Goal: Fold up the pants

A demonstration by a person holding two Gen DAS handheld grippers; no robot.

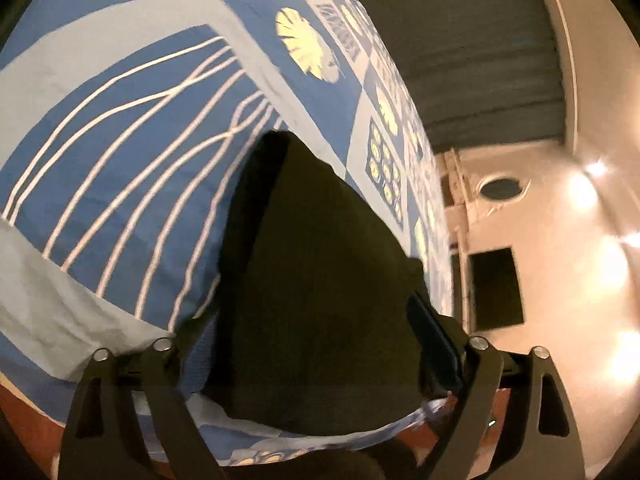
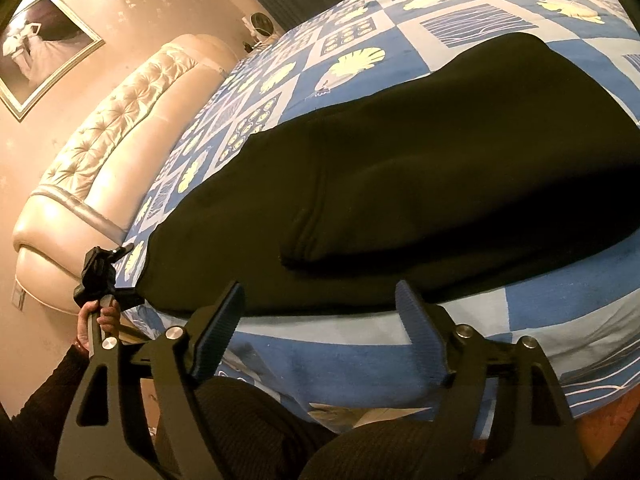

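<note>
A: Where are the tongs?

B: The right gripper [image 2: 320, 312] stands apart, nothing between its 2 pads, just short of the near edge of the black pants [image 2: 400, 184]. The left gripper [image 1: 316, 344] has the pants' end [image 1: 320, 260] between its spread fingers; whether the pads press, I cannot tell.

A: And the edges and room?

B: The pants lie folded lengthwise on the blue patterned bedsheet [image 2: 360, 364], near the bed's front edge. Bare sheet lies beyond them, toward the tufted headboard [image 2: 120, 128]. No writing is readable.
</note>
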